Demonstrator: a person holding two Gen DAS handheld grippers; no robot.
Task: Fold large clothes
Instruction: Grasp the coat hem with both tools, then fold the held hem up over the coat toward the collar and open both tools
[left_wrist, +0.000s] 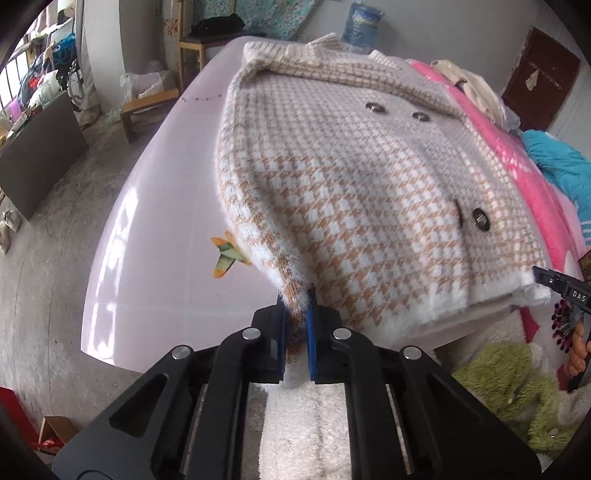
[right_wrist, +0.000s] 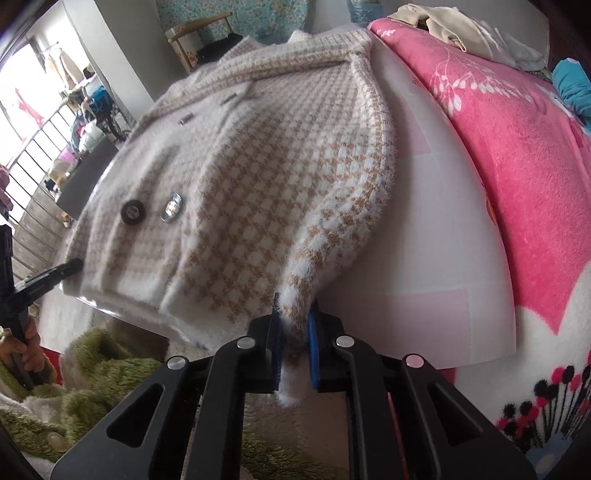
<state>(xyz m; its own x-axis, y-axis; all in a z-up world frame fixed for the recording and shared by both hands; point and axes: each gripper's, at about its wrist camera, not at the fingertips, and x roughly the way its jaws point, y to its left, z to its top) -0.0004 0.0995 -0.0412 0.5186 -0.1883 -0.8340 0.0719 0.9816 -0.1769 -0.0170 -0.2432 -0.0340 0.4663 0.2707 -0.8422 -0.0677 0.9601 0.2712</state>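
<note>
Right now your left gripper (left_wrist: 295, 314) has its jaws closed tight on the fuzzy cuff end of the coat's (left_wrist: 351, 177) one sleeve (left_wrist: 269, 258), and your right gripper (right_wrist: 295, 325) is clamped the same way on the other sleeve (right_wrist: 332, 236); in each wrist view the blue pads (left_wrist: 312, 332) pinch a narrow strip of knit with white trim poking out behind them. The houndstooth coat lies front-up, buttons (left_wrist: 480, 218) showing, on a glossy pale pink counter (left_wrist: 155, 221), its hem at the near edge and its collar at the far end. A butterfly sticker (left_wrist: 228, 254) sits on the counter just beside the left sleeve. To the right of the counter lies a pink floral blanket (right_wrist: 517, 155) with cream clothes (right_wrist: 461, 29) and something turquoise (right_wrist: 572, 85) piled at its far end. Below the near edge you have green and white plush fabric (left_wrist: 509, 384). Nothing lies on top of the coat. Both tools point steeply down at the near edge, and your fingers (left_wrist: 581, 350) wrap the right one's handle.
</note>
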